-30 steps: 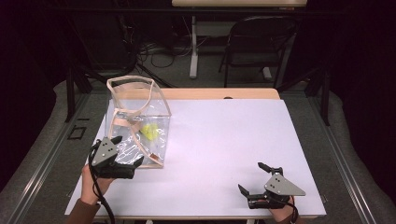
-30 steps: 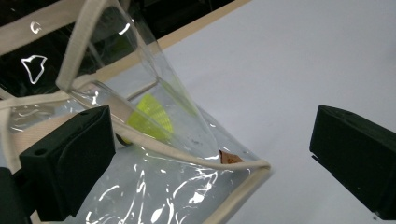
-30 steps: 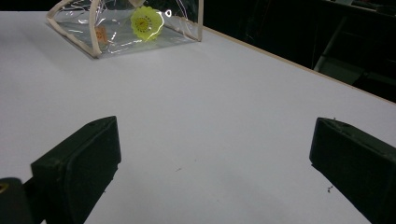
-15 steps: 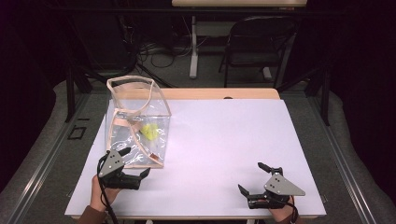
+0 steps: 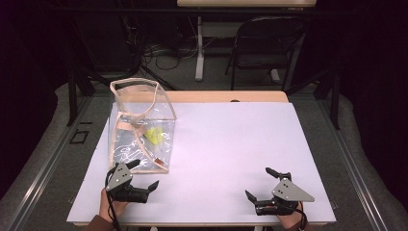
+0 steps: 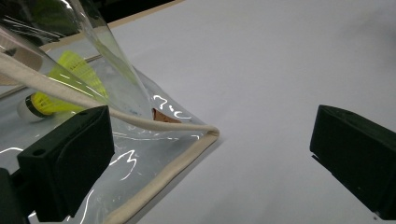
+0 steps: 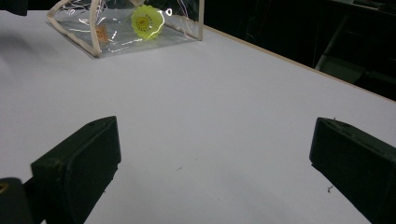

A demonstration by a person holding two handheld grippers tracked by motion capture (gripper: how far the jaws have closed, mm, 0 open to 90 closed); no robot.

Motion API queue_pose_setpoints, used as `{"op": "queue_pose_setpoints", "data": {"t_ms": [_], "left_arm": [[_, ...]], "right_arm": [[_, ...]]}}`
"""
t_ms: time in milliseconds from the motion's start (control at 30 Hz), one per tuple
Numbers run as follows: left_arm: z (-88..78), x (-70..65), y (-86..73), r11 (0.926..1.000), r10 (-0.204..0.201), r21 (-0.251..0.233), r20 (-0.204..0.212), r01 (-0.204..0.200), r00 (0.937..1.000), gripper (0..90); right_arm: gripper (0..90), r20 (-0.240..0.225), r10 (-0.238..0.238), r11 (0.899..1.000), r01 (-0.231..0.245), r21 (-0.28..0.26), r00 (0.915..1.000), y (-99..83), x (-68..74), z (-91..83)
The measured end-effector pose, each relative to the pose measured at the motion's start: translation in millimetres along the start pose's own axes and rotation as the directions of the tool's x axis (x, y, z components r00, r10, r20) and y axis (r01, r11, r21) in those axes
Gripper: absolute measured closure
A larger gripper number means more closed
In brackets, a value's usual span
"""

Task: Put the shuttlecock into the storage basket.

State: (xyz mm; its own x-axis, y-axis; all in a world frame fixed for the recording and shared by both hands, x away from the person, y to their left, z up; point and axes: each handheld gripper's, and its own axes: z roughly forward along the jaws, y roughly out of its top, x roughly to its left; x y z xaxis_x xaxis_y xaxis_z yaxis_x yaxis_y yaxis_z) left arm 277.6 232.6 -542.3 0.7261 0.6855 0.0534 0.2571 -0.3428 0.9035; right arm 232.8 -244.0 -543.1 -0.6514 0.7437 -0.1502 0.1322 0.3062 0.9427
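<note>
Two hand-held grippers rest wide open and empty on the white worktop (image 5: 231, 144): the left hand-held gripper (image 5: 144, 175) sits just beside the near corner of the clear plastic tote bag with cream trim (image 5: 139, 125), standing ahead-left, while the right hand-held gripper (image 5: 262, 185) lies well apart.

A lab: white-topped table (image 5: 231, 139), floor cables (image 5: 163, 53), folding chair (image 5: 262, 45).

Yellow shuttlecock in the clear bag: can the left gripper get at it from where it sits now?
Probably not directly. The left gripper, open, sits at the clear bag's near bottom corner, and the bag's wall stands between it and the shuttlecock. The open top looks like the free way in.
</note>
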Motion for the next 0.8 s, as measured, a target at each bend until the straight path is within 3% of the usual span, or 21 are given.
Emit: {"op": "queue_pose_setpoints", "data": {"t_ms": [367, 800], "left_arm": [[5.9, -3.7, -13.2, 1.0, 0.008, 0.003, 0.005, -0.008, 1.0, 0.0], [10.1, -7.7, -13.7, 0.999, 0.038, 0.025, 0.026, -0.038, 0.9989, 0.0]], "right_arm": [[1.5, -0.003, 0.001, 1.0, -0.001, 0.002, 1.0, -0.2, -0.1, 0.1], [1.5, -0.006, -0.003, 1.0, 0.003, 0.004, 1.0, -0.6, -0.7, 0.6]]}}
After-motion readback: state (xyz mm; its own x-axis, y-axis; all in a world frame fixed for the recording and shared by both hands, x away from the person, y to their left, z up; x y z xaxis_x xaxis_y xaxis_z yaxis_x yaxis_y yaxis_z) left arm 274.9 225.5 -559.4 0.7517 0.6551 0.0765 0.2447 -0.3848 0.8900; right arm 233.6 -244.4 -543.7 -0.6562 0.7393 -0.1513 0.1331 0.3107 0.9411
